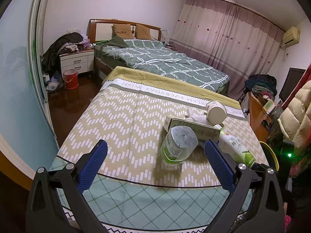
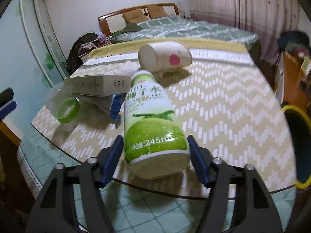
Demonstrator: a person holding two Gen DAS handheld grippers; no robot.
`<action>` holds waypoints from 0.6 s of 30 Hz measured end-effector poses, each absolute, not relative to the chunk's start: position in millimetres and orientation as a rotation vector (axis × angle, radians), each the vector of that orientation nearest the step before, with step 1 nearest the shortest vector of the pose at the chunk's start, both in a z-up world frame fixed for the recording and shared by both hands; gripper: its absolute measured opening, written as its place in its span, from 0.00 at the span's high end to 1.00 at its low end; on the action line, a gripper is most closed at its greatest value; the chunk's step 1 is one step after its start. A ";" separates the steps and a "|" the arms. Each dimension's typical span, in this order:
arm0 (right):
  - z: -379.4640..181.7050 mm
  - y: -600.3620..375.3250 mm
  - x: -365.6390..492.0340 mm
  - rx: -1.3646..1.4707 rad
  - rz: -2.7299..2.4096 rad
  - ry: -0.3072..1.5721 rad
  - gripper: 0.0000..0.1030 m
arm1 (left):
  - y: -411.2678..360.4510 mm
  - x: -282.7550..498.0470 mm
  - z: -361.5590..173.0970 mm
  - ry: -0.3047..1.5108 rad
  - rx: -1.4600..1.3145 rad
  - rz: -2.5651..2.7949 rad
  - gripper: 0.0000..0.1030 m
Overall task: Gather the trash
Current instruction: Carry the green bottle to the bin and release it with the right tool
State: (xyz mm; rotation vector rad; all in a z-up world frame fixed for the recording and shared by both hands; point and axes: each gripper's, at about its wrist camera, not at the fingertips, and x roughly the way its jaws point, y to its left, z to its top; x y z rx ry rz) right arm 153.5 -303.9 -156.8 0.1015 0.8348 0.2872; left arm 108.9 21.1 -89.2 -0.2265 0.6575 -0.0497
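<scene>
A green-and-white coconut water bottle (image 2: 153,124) lies on its side on the table, base toward the camera. My right gripper (image 2: 155,137) is shut on it, pads against both sides near the base. The same bottle (image 1: 237,147) shows in the left wrist view past my right-hand finger. My left gripper (image 1: 156,145) hovers open over the patterned cloth, with nothing between its pads. Just beyond it stands a clear plastic cup (image 1: 178,145) with a foil lid and green band. Behind lie a flat carton box (image 1: 192,130), a crumpled tissue (image 1: 196,116) and a tipped paper cup (image 1: 215,112).
A dark bin with a yellow rim (image 2: 297,145) stands by the table's right edge. The round glass-topped table (image 2: 233,116) carries a zigzag cloth. A bed (image 1: 165,62), a nightstand (image 1: 77,62) and a red bucket (image 1: 70,78) lie beyond. Cluttered shelves stand at the right.
</scene>
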 end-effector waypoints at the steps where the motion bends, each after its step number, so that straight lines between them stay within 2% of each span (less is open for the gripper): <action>1: -153.0 -306.0 150.0 0.100 0.273 0.816 0.49 | 20.8 109.1 -89.8 0.660 -0.225 -0.051 0.05; 11: -99.2 -330.8 112.8 0.155 0.253 0.658 0.52 | 18.0 110.9 -89.2 0.666 -0.222 -0.052 0.05; 18: -82.9 -342.3 97.7 0.168 0.248 0.618 0.52 | 16.7 111.5 -89.9 0.666 -0.219 -0.052 0.05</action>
